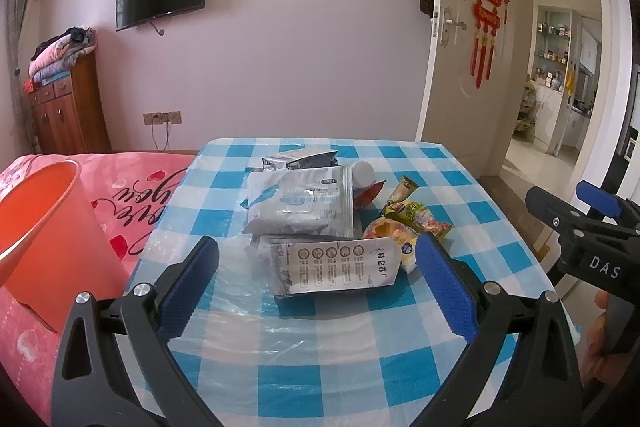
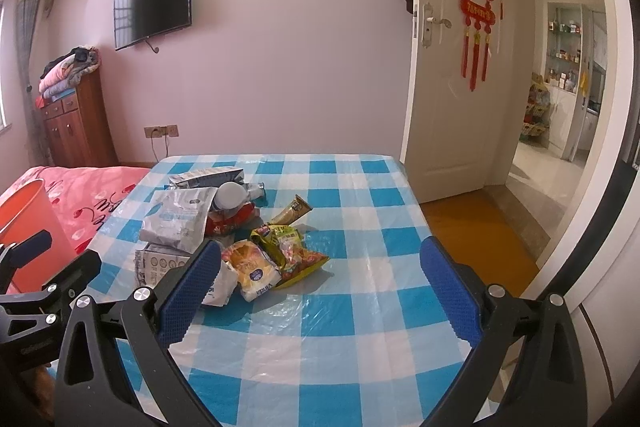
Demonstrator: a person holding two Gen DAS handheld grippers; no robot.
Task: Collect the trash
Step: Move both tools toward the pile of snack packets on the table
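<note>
Gaping wide, both tools, left [image 1: 316, 285] and right [image 2: 318, 287], face crinkled foil wrappers [image 1: 300, 205].

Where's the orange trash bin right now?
The orange trash bin sits at the far left of both views, on the pink bedspread beside the checkered table's left edge.

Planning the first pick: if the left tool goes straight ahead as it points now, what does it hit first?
Most likely the silver pouch with printed icons, lying on the checked tablecloth between the open left tool's fingers; depth is hard to judge.
</note>
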